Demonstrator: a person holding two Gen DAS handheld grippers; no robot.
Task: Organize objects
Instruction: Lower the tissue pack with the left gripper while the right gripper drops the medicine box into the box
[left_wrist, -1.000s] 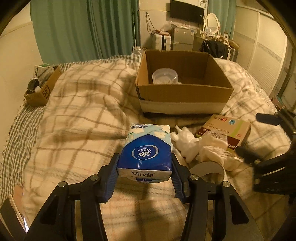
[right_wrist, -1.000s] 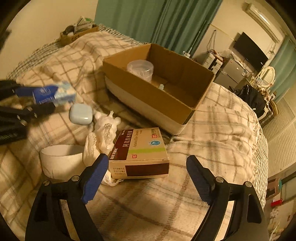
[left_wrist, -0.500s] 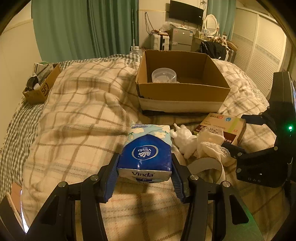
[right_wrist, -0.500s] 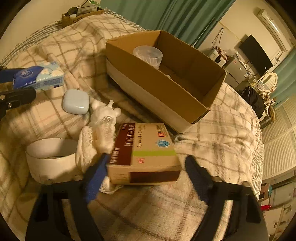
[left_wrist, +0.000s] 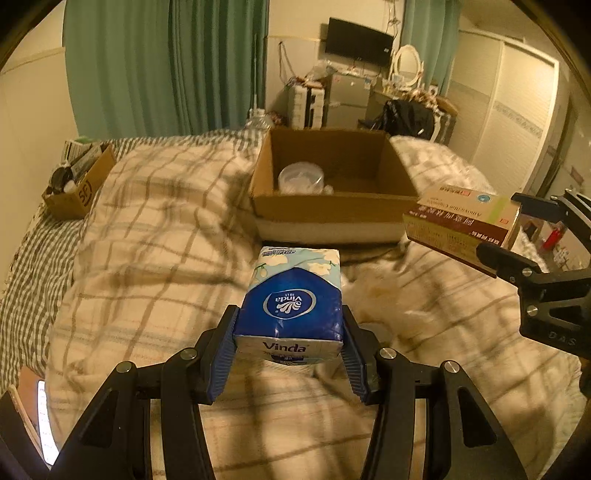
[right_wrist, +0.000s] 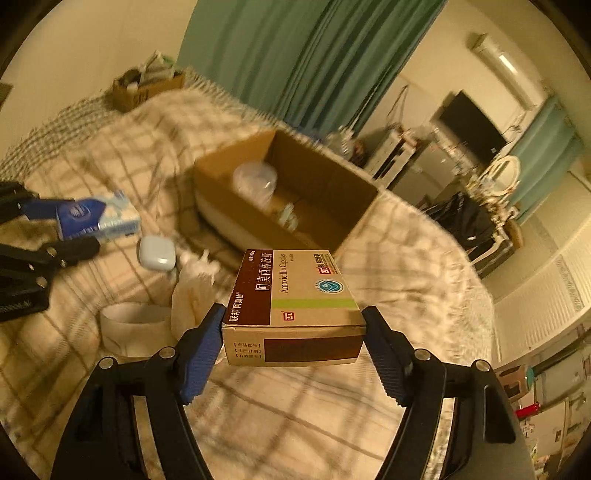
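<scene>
My left gripper (left_wrist: 290, 354) is shut on a blue Vinda tissue pack (left_wrist: 293, 299) and holds it above the plaid bed. My right gripper (right_wrist: 293, 350) is shut on a brown and tan medicine box (right_wrist: 293, 295), lifted off the bed; the box also shows in the left wrist view (left_wrist: 461, 221), near the right front corner of the open cardboard box (left_wrist: 332, 206). That cardboard box (right_wrist: 288, 199) holds a clear plastic tub (left_wrist: 301, 177). On the bed lie a pale blue case (right_wrist: 157, 253), a white lacy cloth bundle (right_wrist: 194, 291) and a white ring-shaped band (right_wrist: 129, 325).
A small cardboard box of clutter (left_wrist: 77, 184) sits at the bed's far left edge. Green curtains (left_wrist: 166, 66), a TV (left_wrist: 360, 40) and cluttered furniture stand beyond the bed. A wardrobe wall (left_wrist: 517, 110) runs along the right.
My right gripper closed on the medicine box and lifted it off the bed toward the cardboard box. My left gripper kept the tissue pack and rose slightly.
</scene>
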